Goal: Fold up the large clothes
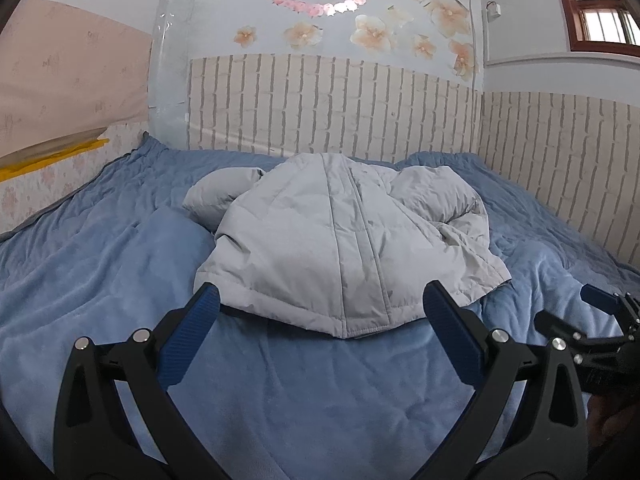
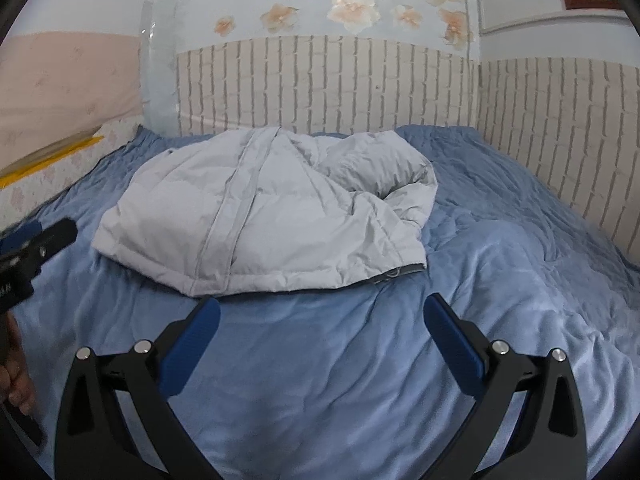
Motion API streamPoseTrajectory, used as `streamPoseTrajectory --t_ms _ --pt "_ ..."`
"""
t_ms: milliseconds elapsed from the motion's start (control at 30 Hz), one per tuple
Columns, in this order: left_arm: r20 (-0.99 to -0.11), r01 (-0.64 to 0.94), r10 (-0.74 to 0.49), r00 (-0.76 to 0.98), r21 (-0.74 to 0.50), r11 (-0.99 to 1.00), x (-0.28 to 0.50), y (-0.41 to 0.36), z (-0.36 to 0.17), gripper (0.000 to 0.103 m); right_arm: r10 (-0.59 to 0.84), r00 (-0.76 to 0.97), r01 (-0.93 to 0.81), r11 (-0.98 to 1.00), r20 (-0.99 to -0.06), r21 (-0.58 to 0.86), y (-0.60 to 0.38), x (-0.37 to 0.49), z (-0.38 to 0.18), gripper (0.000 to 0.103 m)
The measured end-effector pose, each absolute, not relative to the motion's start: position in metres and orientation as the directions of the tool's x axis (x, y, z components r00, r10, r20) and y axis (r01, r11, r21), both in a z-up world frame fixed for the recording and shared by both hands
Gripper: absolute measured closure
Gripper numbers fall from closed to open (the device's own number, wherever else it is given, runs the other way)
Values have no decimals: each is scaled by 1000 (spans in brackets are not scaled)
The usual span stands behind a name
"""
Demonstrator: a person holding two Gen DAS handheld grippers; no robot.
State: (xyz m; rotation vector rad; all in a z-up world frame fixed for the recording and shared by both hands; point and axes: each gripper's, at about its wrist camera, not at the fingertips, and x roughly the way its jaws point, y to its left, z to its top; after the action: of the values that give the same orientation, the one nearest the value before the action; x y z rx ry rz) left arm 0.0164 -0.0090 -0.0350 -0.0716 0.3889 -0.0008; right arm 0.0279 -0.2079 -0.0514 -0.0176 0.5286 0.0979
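A light grey puffer jacket [image 1: 340, 236] lies spread on the blue blanket [image 1: 100, 280] of a bed, hem toward me, sleeves bunched at both sides. My left gripper [image 1: 320, 300] is open and empty, its fingertips just in front of the jacket's hem. In the right wrist view the same jacket [image 2: 260, 212] lies ahead and to the left. My right gripper [image 2: 320, 308] is open and empty, a little short of the hem's right part, over the blanket [image 2: 500, 280]. The right gripper also shows at the right edge of the left wrist view [image 1: 600, 320].
A brick-pattern wall panel [image 1: 340, 100] runs behind the bed and along its right side. A pink padded board [image 1: 60, 80] and yellow strip stand at the left. A window [image 1: 600, 12] is at the upper right. The left gripper's finger [image 2: 36, 248] shows at the right wrist view's left edge.
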Motion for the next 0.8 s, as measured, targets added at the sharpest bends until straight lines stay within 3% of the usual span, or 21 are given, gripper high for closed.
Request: streamPoseTrajectory --t_ms 800 --pt "-379 -20 -3 926 -56 998 16 -6 -31 3 102 854 -116 993 -510 6 -205 28 -53 2"
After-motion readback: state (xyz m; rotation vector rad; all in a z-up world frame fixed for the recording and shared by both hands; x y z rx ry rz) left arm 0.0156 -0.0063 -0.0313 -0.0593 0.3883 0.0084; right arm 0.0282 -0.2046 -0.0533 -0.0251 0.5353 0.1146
